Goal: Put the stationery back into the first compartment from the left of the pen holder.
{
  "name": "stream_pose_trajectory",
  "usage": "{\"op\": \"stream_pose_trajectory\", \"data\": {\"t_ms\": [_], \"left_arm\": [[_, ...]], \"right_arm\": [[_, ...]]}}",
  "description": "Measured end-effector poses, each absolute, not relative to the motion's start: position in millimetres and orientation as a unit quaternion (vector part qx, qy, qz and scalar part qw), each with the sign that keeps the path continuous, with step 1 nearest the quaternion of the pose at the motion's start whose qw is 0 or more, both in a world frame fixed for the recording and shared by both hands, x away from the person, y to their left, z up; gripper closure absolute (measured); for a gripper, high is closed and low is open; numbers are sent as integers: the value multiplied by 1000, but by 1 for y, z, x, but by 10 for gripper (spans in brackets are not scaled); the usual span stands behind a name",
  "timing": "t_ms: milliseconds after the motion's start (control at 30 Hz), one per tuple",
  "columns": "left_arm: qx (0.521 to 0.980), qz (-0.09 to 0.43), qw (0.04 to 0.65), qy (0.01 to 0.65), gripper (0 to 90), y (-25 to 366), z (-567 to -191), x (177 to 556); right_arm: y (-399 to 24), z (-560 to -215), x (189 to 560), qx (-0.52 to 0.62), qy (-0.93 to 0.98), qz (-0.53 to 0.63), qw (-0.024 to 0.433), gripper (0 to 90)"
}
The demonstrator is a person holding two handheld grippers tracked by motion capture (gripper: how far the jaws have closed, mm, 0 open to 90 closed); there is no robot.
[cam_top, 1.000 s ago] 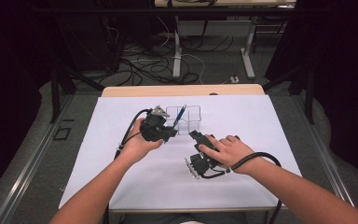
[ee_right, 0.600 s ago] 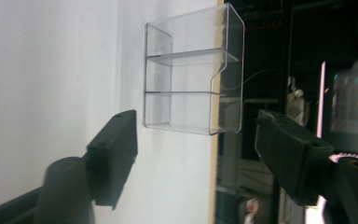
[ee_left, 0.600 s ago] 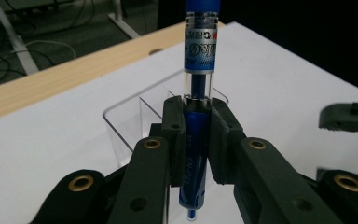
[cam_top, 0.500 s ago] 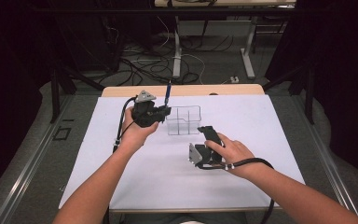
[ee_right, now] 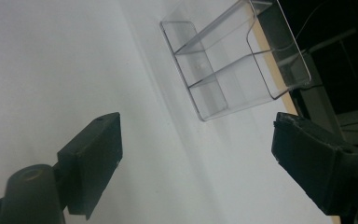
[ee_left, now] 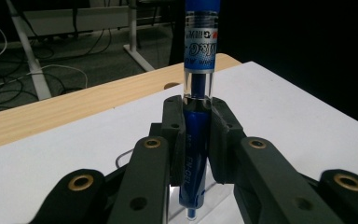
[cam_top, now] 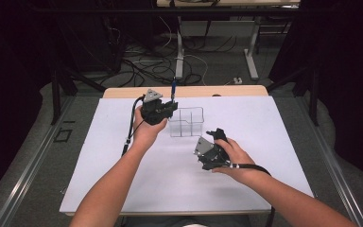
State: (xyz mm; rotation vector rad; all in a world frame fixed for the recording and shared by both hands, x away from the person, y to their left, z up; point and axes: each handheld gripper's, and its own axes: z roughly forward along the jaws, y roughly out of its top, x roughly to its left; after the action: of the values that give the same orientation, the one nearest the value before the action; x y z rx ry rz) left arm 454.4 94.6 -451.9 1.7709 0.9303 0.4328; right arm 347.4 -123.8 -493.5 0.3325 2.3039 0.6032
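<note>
A blue pen stands upright in my left gripper, which is shut on its barrel just left of the clear divided box. In the left gripper view the pads clamp the pen at mid-barrel, and its tip hangs just above a clear wall of the box. My right gripper rests low on the white sheet in front of the box. Its jaws have just been opening. In the right gripper view its fingers stand wide apart with nothing between them, and the box lies ahead, its compartments bare.
The white sheet covers the wooden table, which has free room on both sides of the box. Cables and desk legs lie on the dark floor beyond the far edge.
My left hand has carried the pen from over the box to its far left side. The right gripper's jaws have spread wider while that hand stayed in place.
</note>
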Motion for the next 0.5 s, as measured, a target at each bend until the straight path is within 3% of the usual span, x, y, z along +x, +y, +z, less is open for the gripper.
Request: {"op": "stream_pose_trajectory", "data": {"t_ms": [500], "left_arm": [[747,174,495,408,792,89,-480,472]], "right_arm": [[-133,-489,349,161,887,247,355,156]]}}
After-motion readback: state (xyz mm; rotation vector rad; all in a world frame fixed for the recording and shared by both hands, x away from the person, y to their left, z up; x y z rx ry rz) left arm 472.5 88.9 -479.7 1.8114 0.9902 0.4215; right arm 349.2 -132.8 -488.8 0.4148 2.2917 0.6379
